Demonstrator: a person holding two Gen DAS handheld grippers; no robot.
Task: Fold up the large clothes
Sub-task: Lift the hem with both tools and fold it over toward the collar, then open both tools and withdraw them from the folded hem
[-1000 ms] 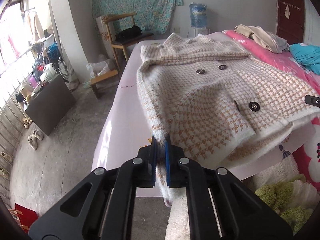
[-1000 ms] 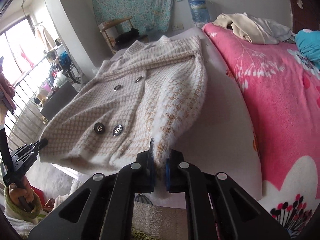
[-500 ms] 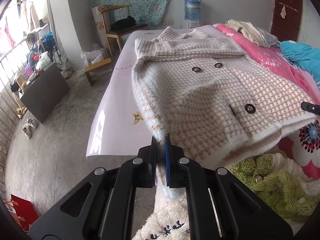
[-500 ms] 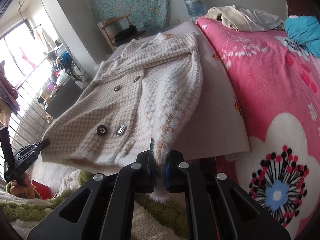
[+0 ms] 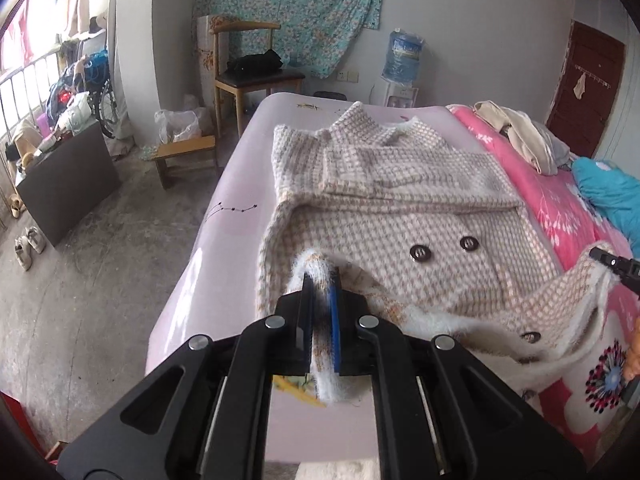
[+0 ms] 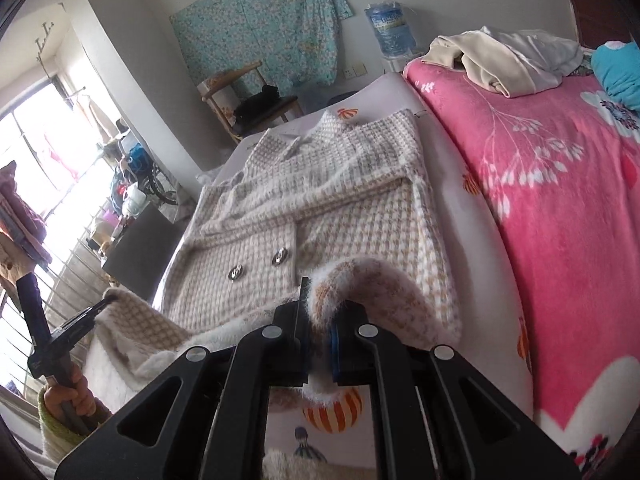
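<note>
A cream and tan houndstooth coat (image 5: 404, 200) with dark buttons lies face up on the pale sheet of the bed (image 5: 236, 184), sleeves folded across the chest. My left gripper (image 5: 320, 312) is shut on the coat's lower left hem corner, lifted and curled back over the body. My right gripper (image 6: 318, 320) is shut on the lower right hem corner, also curled over the coat (image 6: 332, 200). Each gripper shows small in the other's view: the right gripper (image 5: 612, 264) and the left gripper (image 6: 80, 320).
A pink floral blanket (image 6: 560, 200) covers the bed's right side, with a heap of beige clothes (image 6: 504, 56) and a teal cloth (image 5: 612, 196). A wooden chair (image 5: 252, 64), low stool (image 5: 184, 152) and dark cabinet (image 5: 64, 184) stand on the floor at left. A water dispenser (image 5: 402, 64) stands by the wall.
Both grippers have moved forward over the bed with the hem, carrying the coat's bottom edge up over its body. The hem now curls back instead of hanging off the bed's foot.
</note>
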